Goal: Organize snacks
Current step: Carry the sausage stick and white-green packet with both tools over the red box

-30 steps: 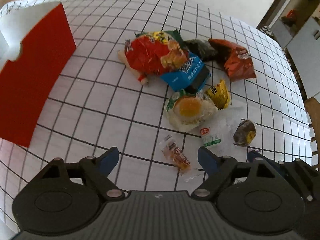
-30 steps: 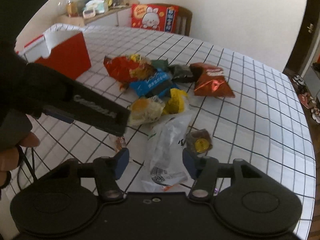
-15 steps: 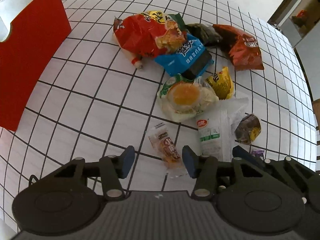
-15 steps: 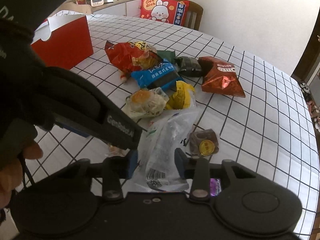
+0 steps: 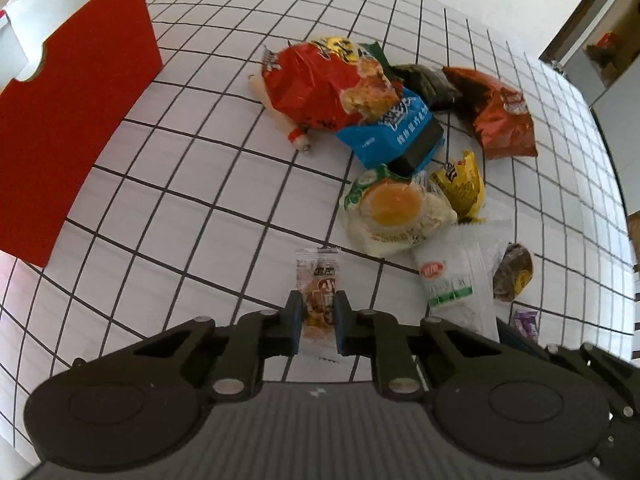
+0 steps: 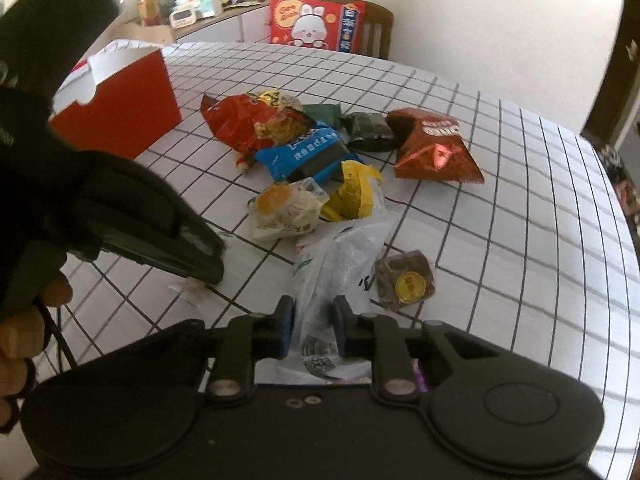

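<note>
Clear crinkly plastic, brown filling: the small snack packet [image 5: 319, 292] lies with its long axis toward twelve o'clock, near end pinched between the left gripper [image 5: 316, 312] pads on the grid tablecloth [image 5: 192, 200]. At two o'clock, the white bag [image 6: 336, 268] lies lengthwise, clamped by the right gripper [image 6: 311, 326]. Red box [image 5: 72, 120] at ten o'clock.
</note>
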Demonstrator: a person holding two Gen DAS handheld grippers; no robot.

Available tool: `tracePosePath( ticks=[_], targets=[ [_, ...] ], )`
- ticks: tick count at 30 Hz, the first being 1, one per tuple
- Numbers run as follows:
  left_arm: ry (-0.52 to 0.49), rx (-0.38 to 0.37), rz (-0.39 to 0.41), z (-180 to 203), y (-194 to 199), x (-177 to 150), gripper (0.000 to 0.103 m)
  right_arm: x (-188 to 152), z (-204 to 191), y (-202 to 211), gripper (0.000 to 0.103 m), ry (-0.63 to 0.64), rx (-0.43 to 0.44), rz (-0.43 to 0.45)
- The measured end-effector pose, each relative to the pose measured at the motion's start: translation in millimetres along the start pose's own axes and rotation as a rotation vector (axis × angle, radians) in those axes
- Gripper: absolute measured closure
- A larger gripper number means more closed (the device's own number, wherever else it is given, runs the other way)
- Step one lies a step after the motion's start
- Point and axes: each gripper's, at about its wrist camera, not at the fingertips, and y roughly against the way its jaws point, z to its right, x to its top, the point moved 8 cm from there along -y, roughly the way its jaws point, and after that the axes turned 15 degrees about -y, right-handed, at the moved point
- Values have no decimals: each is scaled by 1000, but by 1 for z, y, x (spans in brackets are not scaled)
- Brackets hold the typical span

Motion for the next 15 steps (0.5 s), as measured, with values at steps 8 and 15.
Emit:
tracePosePath(
  ticks=[8, 15],
  targets=[
    [-16, -44, 22, -9, 28, -7, 87, -5, 4, 31, 89, -98, 35, 18],
    [-51, -80, 78, -28, 69, -9, 87, 5, -17, 65, 89, -126, 65, 66]
  ],
)
